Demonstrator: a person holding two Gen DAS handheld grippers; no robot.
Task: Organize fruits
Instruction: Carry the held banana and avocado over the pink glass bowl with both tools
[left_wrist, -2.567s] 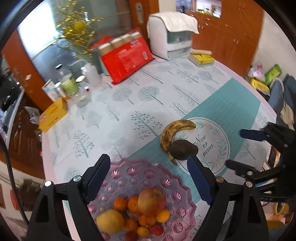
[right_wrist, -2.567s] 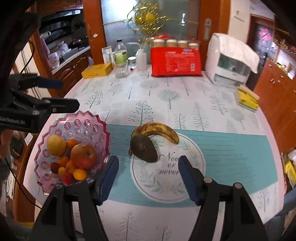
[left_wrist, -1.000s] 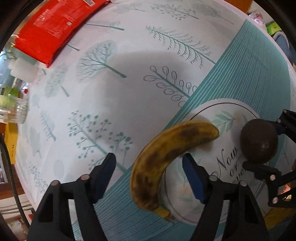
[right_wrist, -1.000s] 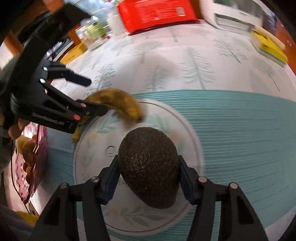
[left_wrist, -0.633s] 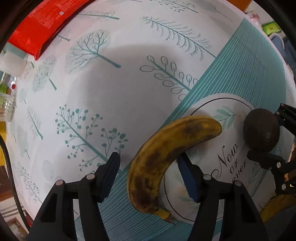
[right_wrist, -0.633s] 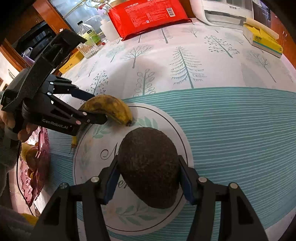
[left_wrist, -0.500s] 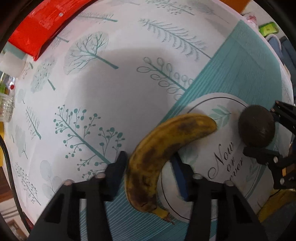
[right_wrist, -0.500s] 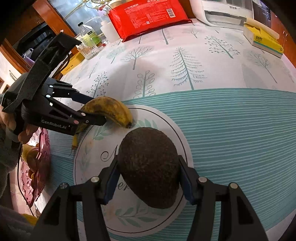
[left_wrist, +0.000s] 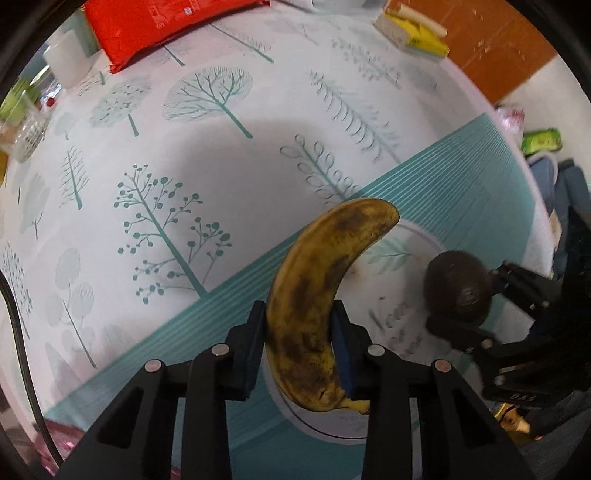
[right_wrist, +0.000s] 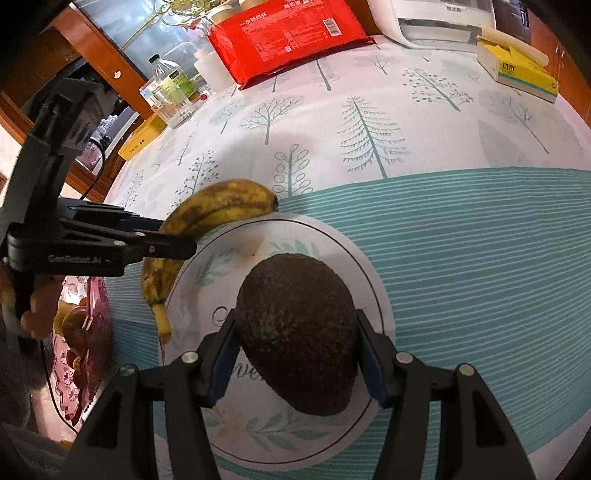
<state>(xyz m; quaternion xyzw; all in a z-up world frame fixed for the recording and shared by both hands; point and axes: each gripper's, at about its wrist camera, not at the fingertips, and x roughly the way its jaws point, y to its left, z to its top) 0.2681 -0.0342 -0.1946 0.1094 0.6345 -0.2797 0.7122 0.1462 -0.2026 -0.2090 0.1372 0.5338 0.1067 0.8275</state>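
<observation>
Yellow banana (left_wrist: 314, 306): clamped in left gripper (left_wrist: 298, 347), jaws just closed, lifted off the table.
Avocado (right_wrist: 295, 332): gripped by right gripper (right_wrist: 295, 354).
Bowl (right_wrist: 98, 314): 9 o'clock; carry level, release low.

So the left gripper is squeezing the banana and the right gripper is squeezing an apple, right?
Almost. The left gripper does squeeze the banana, but the right gripper is squeezing a dark avocado, not an apple. The right wrist view shows it clearly between the pads.
</observation>
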